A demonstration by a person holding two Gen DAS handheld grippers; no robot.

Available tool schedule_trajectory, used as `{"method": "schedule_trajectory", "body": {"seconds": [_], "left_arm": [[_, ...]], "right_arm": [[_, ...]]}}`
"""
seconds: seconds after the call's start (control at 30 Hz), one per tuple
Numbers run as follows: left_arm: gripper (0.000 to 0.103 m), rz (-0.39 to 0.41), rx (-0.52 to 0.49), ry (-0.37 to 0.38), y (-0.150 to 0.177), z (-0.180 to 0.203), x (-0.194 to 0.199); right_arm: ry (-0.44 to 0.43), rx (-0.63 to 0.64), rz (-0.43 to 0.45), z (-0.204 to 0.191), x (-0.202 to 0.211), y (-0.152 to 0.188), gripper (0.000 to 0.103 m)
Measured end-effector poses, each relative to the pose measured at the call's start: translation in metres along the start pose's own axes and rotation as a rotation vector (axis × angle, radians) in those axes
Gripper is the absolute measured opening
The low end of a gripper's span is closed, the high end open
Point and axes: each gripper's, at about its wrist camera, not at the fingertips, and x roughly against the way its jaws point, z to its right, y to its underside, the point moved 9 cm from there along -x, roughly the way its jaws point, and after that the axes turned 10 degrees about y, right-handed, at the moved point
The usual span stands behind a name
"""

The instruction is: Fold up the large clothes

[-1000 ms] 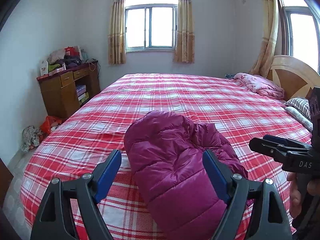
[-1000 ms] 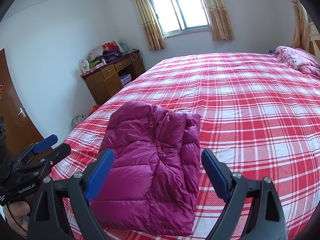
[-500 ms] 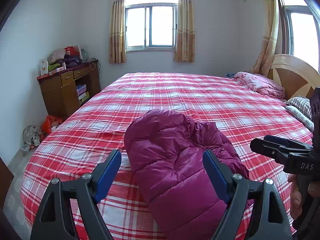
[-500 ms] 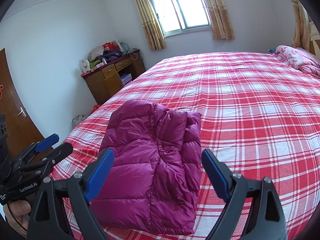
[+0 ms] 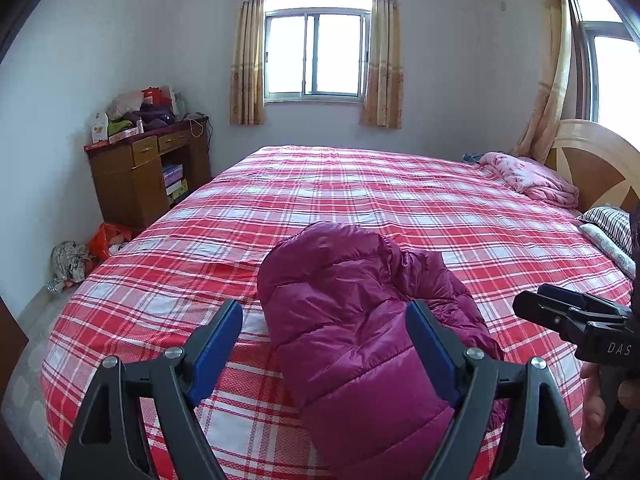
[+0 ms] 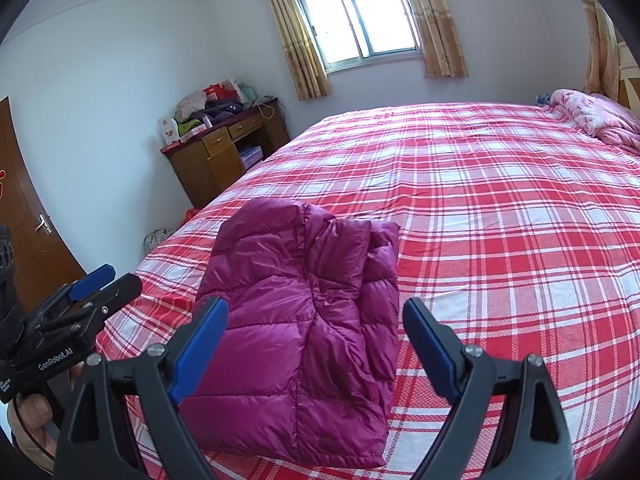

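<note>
Right wrist view: I'm holding my right gripper [image 6: 316,340] wide open and empty above the magenta quilted puffer jacket [image 6: 304,312] apparently folded on the red-plaid bed [image 6: 500,208], weighing one flattening press.

A bedroom in a home. A large bed [image 5: 360,200] with a red and white checked cover fills most of the room, with a wooden headboard [image 5: 596,160], striped pillows [image 5: 610,224] and a pink blanket [image 5: 528,176]. Curtains [image 5: 246,60] frame a bright window [image 5: 318,56]. A cluttered wooden cabinet [image 5: 140,176] stands against the white wall, near a brown door [image 6: 24,216].
</note>
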Motion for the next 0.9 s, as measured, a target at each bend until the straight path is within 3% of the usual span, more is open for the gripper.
{"method": "schedule_trajectory", "body": {"seconds": [0.13, 0.37, 0.67, 0.9], "left_arm": [[0.084, 0.027, 0.002, 0.001, -0.004, 0.001, 0.004], [0.085, 0.002, 0.031, 0.01, -0.001, -0.002, -0.002], [0.095, -0.005, 0.032, 0.015, 0.005, -0.001, -0.005], [0.095, 0.003, 0.018, 0.028, 0.006, 0.004, -0.006]], "right_arm": [[0.0, -0.001, 0.0, 0.001, 0.0, 0.0, 0.091], [-0.005, 0.006, -0.008, 0.002, 0.0, 0.002, 0.091], [-0.006, 0.003, -0.022, 0.002, -0.005, 0.007, 0.091], [-0.005, 0.0, -0.026, 0.004, -0.005, 0.011, 0.091]]}}
